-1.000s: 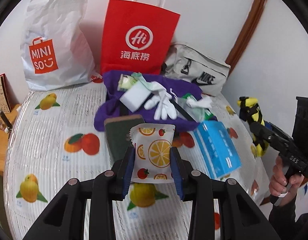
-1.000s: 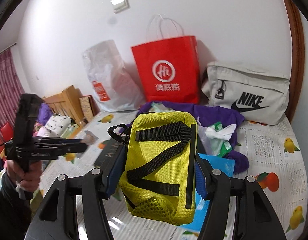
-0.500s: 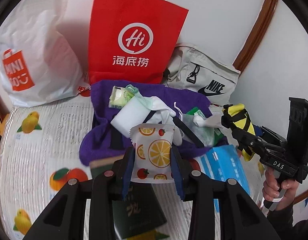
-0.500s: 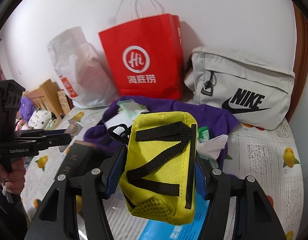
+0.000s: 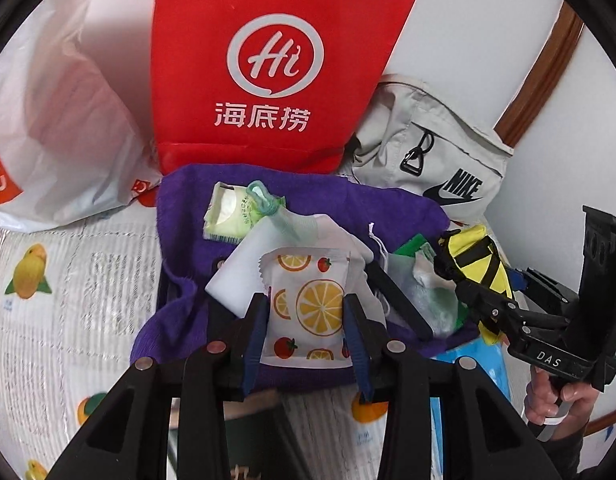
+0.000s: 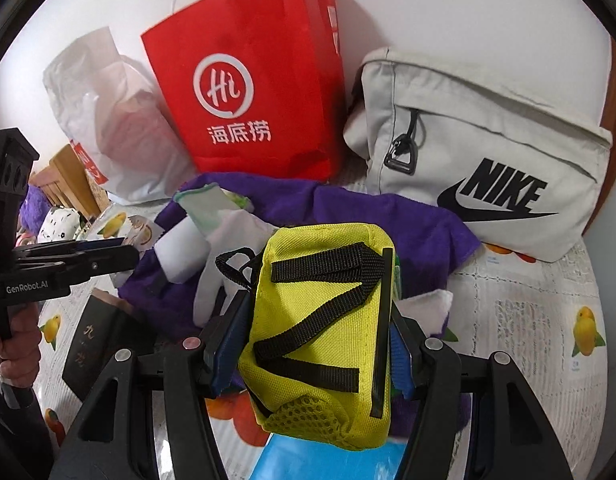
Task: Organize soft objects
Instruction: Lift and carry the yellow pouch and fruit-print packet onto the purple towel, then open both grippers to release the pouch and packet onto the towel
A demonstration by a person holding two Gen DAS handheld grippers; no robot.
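Note:
A white packet with orange and tomato prints point(image 5: 308, 292) sits between the blue pads of my left gripper point(image 5: 305, 308); the jaws are opening, but the pads still touch its edges. It hangs over a purple towel point(image 5: 183, 208) heaped with a white sponge block point(image 5: 235, 276), a green tissue pack point(image 5: 227, 216) and white gloves point(image 6: 227, 240). My right gripper point(image 6: 316, 314) is shut on a yellow pouch with black straps point(image 6: 324, 320), above the towel's right side. In the left wrist view, that pouch point(image 5: 474, 246) and the right gripper point(image 5: 468, 280) show at the right.
Against the wall stand a red paper bag point(image 5: 267, 60), a white plastic bag point(image 5: 59, 120) and a grey Nike bag point(image 6: 488, 152). A blue pack point(image 5: 480, 360) and a dark green box point(image 6: 95, 340) lie on the fruit-print tablecloth point(image 5: 67, 300). A hand point(image 5: 556, 404) holds the right gripper.
Both grippers have moved forward and lower toward the pile with their loads. The towel and the bags now look larger and nearer in both views.

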